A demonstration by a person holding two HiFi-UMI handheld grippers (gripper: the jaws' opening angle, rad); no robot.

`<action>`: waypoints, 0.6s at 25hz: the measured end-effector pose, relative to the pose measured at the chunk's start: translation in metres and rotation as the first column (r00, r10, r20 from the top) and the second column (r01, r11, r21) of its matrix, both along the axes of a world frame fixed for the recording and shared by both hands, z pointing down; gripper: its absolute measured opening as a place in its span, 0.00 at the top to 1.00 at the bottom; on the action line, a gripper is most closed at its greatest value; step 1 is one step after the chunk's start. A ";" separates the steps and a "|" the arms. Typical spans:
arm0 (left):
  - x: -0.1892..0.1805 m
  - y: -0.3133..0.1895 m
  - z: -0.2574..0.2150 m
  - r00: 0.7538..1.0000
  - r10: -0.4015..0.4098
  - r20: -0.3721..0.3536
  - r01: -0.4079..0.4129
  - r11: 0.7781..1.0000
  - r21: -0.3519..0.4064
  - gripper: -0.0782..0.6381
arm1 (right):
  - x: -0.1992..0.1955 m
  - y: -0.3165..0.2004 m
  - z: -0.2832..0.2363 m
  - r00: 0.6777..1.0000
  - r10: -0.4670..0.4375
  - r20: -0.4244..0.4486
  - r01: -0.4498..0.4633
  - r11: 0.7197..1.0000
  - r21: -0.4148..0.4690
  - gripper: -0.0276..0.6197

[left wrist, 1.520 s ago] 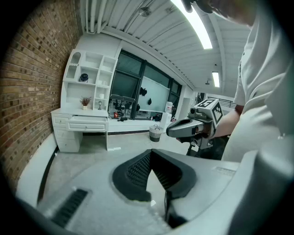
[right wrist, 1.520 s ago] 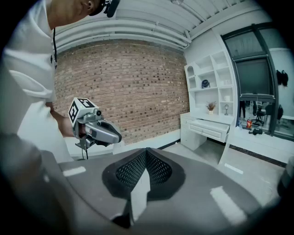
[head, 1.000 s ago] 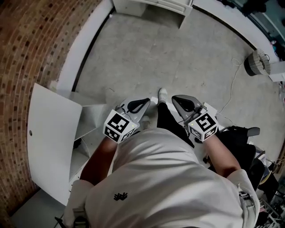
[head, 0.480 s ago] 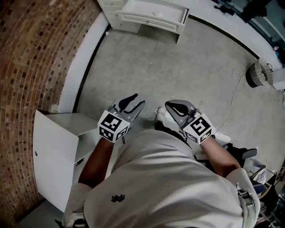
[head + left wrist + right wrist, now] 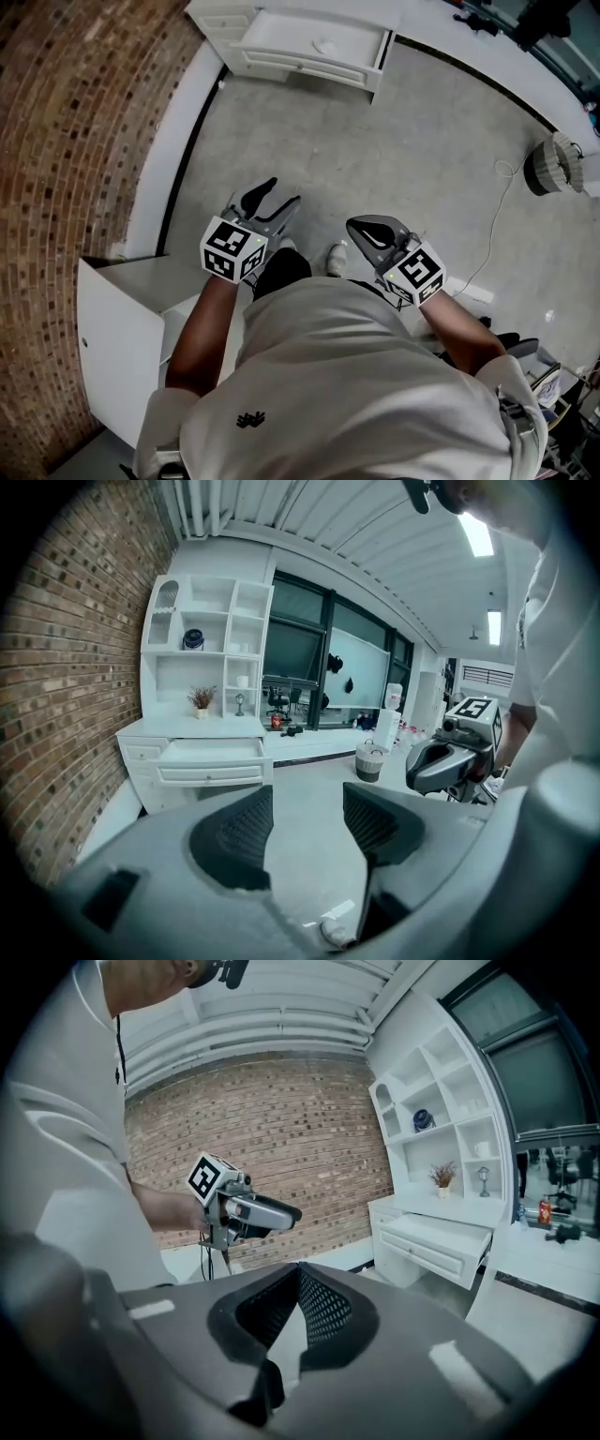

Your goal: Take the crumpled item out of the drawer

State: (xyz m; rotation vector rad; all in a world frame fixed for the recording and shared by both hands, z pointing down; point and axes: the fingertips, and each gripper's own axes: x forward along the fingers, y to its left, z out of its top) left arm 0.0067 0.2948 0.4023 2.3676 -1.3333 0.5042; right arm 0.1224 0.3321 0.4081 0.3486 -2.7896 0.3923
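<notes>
Beside the brick wall (image 5: 66,112): a white dresser (image 5: 216,17) stands with one drawer (image 5: 305,67) pulled open.
Crumpled item (image 5: 322,44): a small pale lump lying inside the open drawer, seen only in the head view. It is too small to make out its material or folds.
Left claw (image 5: 281,192): held out in front of the person, aimed toward the dresser and tipped a little downward. Its jaws have just been opening and stand spread, with only floor showing between them.
Right claw (image 5: 354,226): level with the left one and apart from it, also tipped slightly down. Its jaws are pressed together at the tips, pinching nothing.
Arms: left forearm (image 5: 202,328) and right forearm (image 5: 459,333) are bare and reach forward from a white shirt (image 5: 347,375).
Gap: grey concrete floor (image 5: 375,141) lies between both claws and the drawer, which is well apart from them.
</notes>
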 end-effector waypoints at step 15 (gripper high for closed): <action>-0.063 -0.211 0.025 0.994 0.104 0.020 -0.104 0.995 0.008 0.54 | -0.048 -0.167 0.006 0.982 0.183 -0.054 -0.182 0.983 0.014 0.94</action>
